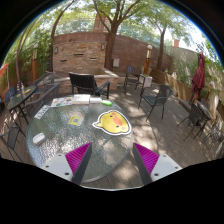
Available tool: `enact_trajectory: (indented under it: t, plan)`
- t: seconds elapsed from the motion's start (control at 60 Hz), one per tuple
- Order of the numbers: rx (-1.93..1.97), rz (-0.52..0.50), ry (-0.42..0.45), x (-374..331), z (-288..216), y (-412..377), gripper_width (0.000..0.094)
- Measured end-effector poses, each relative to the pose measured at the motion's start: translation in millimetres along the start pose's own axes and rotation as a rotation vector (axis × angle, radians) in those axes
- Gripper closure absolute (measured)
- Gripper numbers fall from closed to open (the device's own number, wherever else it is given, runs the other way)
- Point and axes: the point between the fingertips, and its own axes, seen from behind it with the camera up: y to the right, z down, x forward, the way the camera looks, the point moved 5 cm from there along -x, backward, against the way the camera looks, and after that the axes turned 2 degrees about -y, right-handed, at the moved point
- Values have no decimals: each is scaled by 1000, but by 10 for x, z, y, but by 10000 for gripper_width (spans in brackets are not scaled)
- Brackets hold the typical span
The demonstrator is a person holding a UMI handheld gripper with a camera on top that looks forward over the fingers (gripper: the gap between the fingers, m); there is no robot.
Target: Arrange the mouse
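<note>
The tool [113, 160] hangs with its fingers spread and nothing between them over a round glass surface [60, 150], where a yellow duck-shaped mouse pad [112, 122] lies beyond them; I cannot make out a mouse.

Outdoor patio spot, dappled sunlight everywhere from the trees [112, 18] overhead. A round glass counter [60, 140] sits just ahead of the hand-held gripper, dark metal chairs [154, 97] stand beyond it, and a brick wall [82, 50] closes off the back.
</note>
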Motion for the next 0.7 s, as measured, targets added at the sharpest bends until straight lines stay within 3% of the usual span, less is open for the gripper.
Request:
enact_trajectory:
  t: [0.15,0.35,0.5,0.7]
  plan:
    - [-13,0,-25,23,173,-114,103]
    - [-58,-38,-128,77,664,-488,110]
    - [-99,-153,-184,161,1249,-1383,99]
    - [-166,-328,-172,385,1319,-2762,86]
